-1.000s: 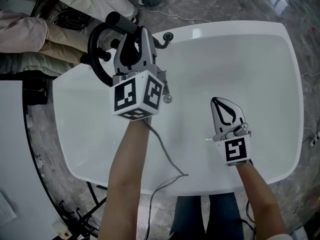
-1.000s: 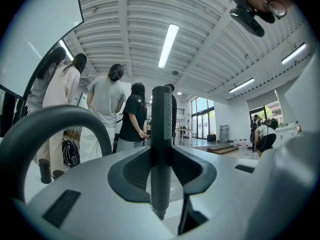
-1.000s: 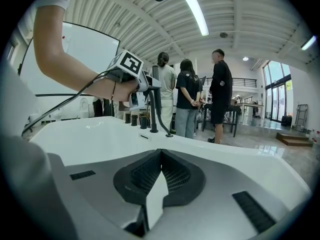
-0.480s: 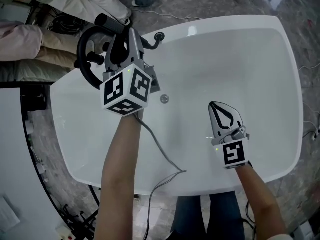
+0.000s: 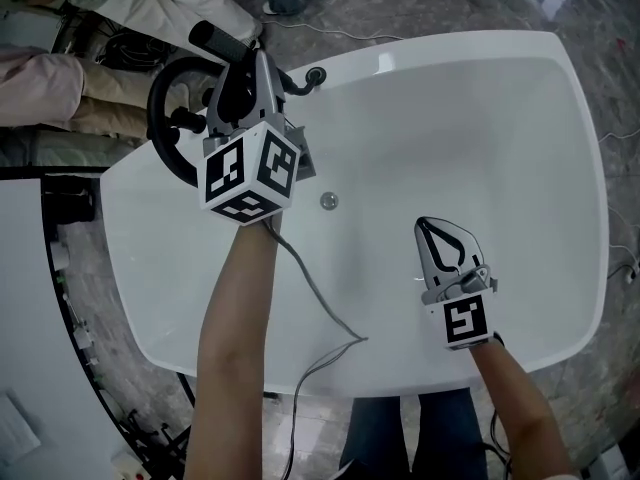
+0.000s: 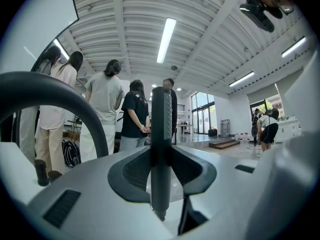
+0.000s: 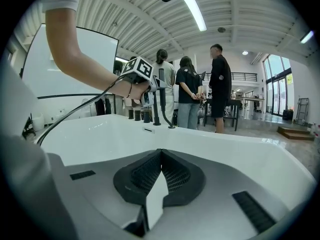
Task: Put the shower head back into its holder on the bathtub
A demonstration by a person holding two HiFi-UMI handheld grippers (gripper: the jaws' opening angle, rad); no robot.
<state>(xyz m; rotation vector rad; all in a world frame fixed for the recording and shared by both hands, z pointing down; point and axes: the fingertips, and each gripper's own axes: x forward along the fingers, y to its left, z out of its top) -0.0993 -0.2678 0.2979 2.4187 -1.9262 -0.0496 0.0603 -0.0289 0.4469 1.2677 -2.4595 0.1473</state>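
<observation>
Further left now, our left gripper pinches the shower head by the bathtub rim to bring it to its holder; our right gripper waits, pressed together, empty.

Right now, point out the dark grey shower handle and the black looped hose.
dark grey shower handle (image 6: 161,134), left gripper view, middle of its shaft
black looped hose (image 6: 50,91), left gripper view, top of its curve

A group of people stands on a grey marble floor under long ceiling lights. A whiteboard stands at one side, with tall windows far behind.
</observation>
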